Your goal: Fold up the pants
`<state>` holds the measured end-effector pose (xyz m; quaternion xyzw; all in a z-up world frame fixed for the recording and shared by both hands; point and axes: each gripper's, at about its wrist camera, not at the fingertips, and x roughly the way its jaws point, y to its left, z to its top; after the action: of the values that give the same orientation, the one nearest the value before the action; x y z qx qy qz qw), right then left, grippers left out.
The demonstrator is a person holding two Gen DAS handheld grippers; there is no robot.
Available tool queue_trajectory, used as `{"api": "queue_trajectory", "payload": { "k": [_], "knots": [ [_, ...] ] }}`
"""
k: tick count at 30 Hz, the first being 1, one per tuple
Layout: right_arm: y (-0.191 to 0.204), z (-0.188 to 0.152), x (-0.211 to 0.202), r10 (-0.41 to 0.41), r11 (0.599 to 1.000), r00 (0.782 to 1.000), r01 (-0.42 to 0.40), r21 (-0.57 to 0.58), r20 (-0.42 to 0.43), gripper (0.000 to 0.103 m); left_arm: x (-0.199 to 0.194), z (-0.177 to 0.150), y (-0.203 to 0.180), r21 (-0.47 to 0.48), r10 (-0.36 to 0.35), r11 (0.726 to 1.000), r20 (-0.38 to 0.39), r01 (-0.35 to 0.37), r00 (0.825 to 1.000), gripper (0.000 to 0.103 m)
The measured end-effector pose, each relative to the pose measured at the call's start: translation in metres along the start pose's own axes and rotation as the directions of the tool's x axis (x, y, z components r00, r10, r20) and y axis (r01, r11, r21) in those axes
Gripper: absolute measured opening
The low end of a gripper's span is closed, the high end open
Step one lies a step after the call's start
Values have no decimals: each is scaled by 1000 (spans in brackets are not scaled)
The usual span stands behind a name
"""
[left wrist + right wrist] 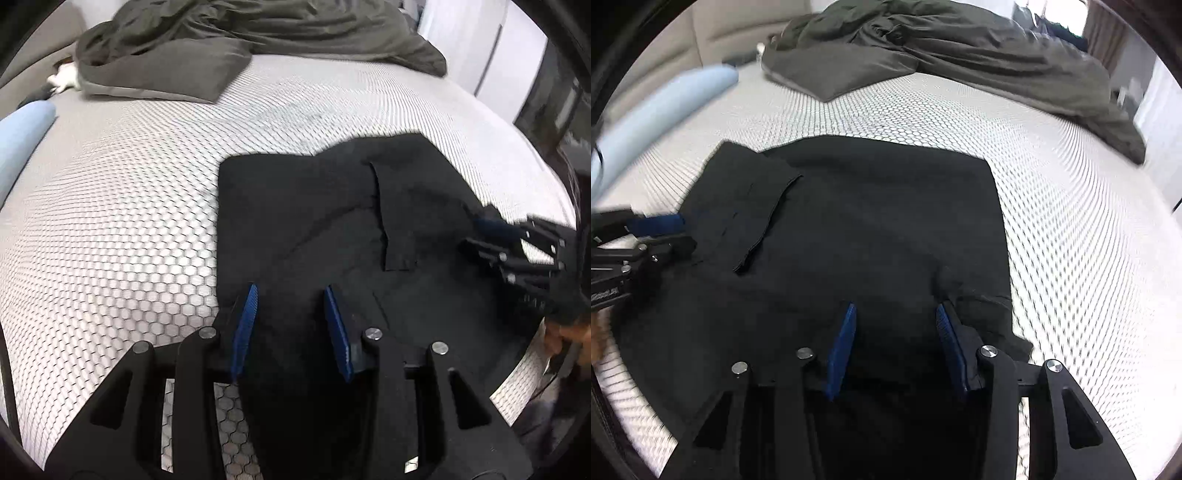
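A bed (129,206) covered in a white sheet with a grey honeycomb print fills both wrist views, serving as the folding surface. At its far end lies a heap of dark grey-green bedding (258,37), bunched well apart from the work, which keeps the near half of the mattress free. A pale blue bolster-shaped cushion (665,110) rests along the bed's left side, also clear of the garment.

The black fabric pants (868,221) lie flat on the near part of the bed in a compact, roughly rectangular block, with a loose flap of layered cloth showing near one side; judged from that shape, at least one fold is already in place. The near edge of the block reaches under both tools, within easy reach for another fold.

The left gripper (290,325), black with blue pads, points steeply down over the pants' left near portion. Its jaws stand parted, black cloth visible behind the gap, the pads not seen pressing on anything.

The right gripper (895,343), of the same make, points down over the right near corner, where the fabric bunches slightly beside one finger. Its jaws are likewise apart, released rather than clamped. Both tools sit at matching spots along the same edge, a placement that suggests a two-handed pinch of that edge comes next.
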<state>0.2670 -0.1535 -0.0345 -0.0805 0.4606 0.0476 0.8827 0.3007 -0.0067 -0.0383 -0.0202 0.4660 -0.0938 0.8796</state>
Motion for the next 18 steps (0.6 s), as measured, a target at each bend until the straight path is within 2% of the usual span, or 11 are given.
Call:
{"api": "queue_trajectory", "payload": {
  "k": [3,6,8,10,12,13,14,15,17,18],
  "knots": [
    [9,6,-12,-11,1000,999,10,24,44,48,0,13,6,-58,5,998,53,-2,999,36],
    [18,20,-5,77,992,996,-82,98,55,48,20,30,9,-141,-26,990,41,31,999,36],
    [31,26,5,82,990,995,-87,113,55,48,36,32,9,-146,5,989,-3,-5,1000,36],
    [48,39,27,35,997,999,-36,67,21,48,38,30,10,-132,9,991,-11,-11,1000,36],
    [54,35,27,-19,1000,1000,19,-7,5,49,33,27,13,-101,23,995,-13,-24,1000,36],
    [50,32,26,-58,998,998,58,-32,-1,53,29,23,16,-100,27,995,-13,-28,1000,36],
    [41,25,20,-114,992,993,114,-45,-6,53,23,19,20,-108,31,994,-14,-33,999,36],
    [33,19,15,-133,990,991,133,-42,-3,53,15,15,21,-119,40,992,-15,-42,999,36],
    [21,7,-3,-66,998,997,67,-12,26,53,-7,3,16,-91,72,993,4,-72,997,36],
    [21,2,-15,-63,998,997,64,-7,50,53,-23,-7,8,-55,75,996,37,-73,997,36]
  ]
}}
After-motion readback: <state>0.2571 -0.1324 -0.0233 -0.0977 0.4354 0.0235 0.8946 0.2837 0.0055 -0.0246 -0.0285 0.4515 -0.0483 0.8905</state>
